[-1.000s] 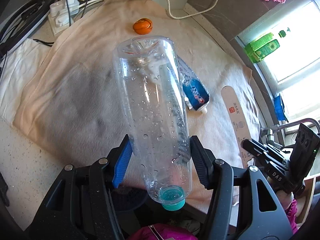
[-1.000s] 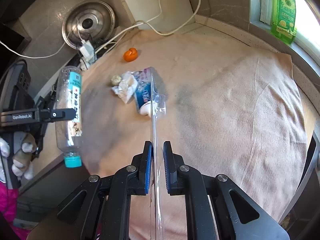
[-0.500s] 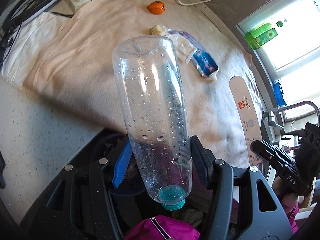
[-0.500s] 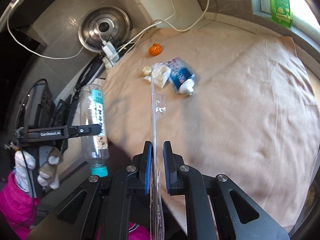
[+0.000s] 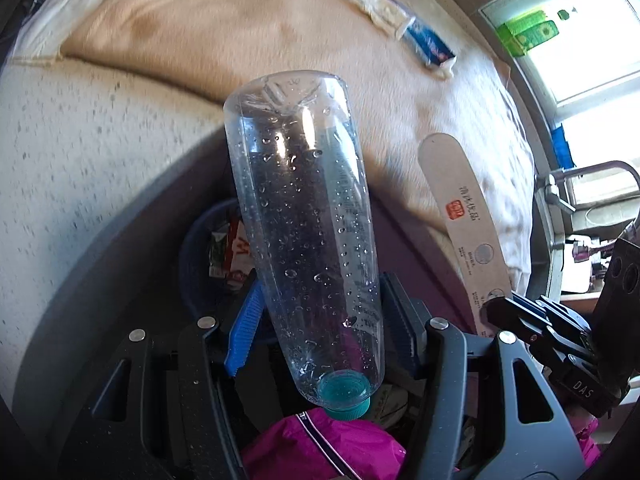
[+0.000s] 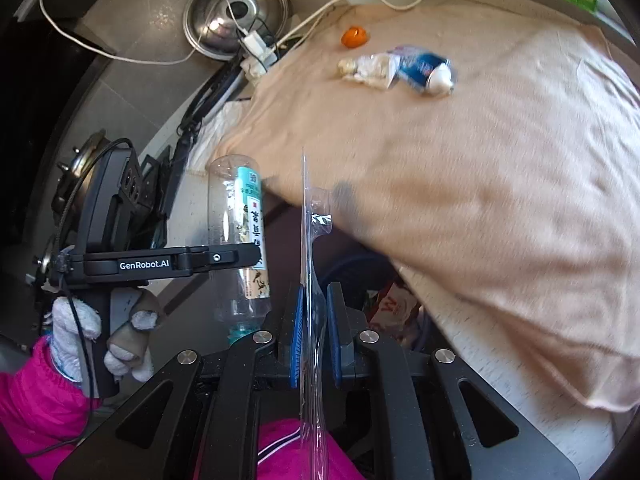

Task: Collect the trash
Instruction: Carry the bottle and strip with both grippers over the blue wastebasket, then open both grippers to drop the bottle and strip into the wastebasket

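The step in hand looks like the drop-off: both grippers hang beyond the edge of the desk (image 5: 80, 152), above a dark blue bin (image 5: 200, 264) at the lower centre of the left wrist view. The left gripper (image 5: 320, 320) clasps a clear plastic bottle (image 5: 304, 216) by its lower body, teal cap toward the camera. The right gripper (image 6: 314, 320) is clenched on a thin clear plastic packaging strip (image 6: 314, 240) standing on edge between its blue pads. The next move probably calls for centring each piece over the bin's mouth and letting go. A toothpaste tube (image 6: 424, 70), crumpled paper (image 6: 372, 68) and an orange cap (image 6: 354, 36) lie on the beige cloth (image 6: 480, 180) toward the upper frame. The bin is largely hidden behind bottle and grippers; its contents are hard to read.
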Demonstrator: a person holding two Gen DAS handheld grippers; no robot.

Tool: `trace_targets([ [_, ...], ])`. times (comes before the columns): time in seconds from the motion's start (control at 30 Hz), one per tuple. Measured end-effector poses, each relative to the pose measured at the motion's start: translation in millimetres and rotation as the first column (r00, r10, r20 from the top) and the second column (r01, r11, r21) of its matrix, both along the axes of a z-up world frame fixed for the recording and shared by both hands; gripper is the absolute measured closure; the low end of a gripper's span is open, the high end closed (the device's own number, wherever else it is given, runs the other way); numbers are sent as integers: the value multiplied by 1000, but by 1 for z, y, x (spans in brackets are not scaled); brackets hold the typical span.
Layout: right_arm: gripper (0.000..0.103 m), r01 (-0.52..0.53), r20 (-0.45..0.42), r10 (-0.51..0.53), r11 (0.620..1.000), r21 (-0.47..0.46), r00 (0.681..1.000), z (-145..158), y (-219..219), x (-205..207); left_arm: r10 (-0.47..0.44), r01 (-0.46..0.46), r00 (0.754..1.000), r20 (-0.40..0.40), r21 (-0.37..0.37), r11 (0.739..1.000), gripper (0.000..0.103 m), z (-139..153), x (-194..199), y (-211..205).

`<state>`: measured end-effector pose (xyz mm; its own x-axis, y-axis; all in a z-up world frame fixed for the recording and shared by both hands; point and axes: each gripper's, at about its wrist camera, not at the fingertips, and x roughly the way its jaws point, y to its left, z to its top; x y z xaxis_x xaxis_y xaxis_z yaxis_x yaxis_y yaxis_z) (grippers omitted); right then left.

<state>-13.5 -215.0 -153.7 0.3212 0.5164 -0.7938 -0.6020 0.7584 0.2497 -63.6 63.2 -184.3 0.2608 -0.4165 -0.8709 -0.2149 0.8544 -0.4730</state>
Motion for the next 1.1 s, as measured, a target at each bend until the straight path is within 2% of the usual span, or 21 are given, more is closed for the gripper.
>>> trace_targets([
  [0.43,93,46,-91,-51,997,-54,995,-61,1,-14,-71,71,991,-114,-5,997,44,-55,-25,-24],
  [0.83,93,88,-122,-109,982,-166,987,-111,5,-7,-90,98,968,-233,21,995,44,-108,-12,-44],
  [1.1,93,94,-126,-128,965,-244,984,-140,17,5,-89,103,955,-282,34,994,44,-132,4,-50],
])
